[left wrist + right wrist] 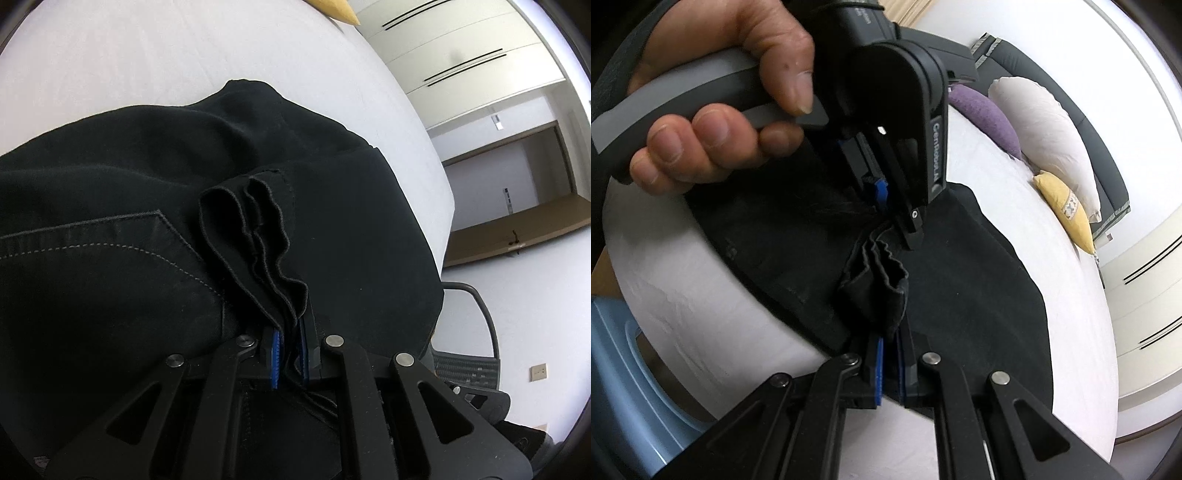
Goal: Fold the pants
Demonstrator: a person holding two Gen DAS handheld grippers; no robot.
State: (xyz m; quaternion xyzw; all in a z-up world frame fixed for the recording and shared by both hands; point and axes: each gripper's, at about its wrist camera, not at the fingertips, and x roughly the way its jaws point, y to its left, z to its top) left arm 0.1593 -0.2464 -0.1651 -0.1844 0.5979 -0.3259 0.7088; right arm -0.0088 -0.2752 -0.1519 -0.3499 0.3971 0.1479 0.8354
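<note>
Black pants (pixel 147 206) lie folded on a white bed (pixel 147 55); a stitched back pocket shows at the left. My left gripper (pixel 290 354) is shut on a bunched stack of hem edges (pixel 258 236). In the right wrist view the pants (pixel 960 295) spread across the bed (pixel 701 295). My right gripper (pixel 890 354) is shut on the same bunch of hems (pixel 882 280). The left gripper (pixel 882 195), held by a hand (pixel 713 122), grips the bunch from the opposite side.
A yellow pillow (pixel 1067 210), a white pillow (pixel 1049 133) and a purple pillow (pixel 986 118) lie at the bed's far end. White wardrobe doors (pixel 461 55) stand beyond. A chair (pixel 469 354) is beside the bed. A light blue stool (pixel 624 369) stands at the left.
</note>
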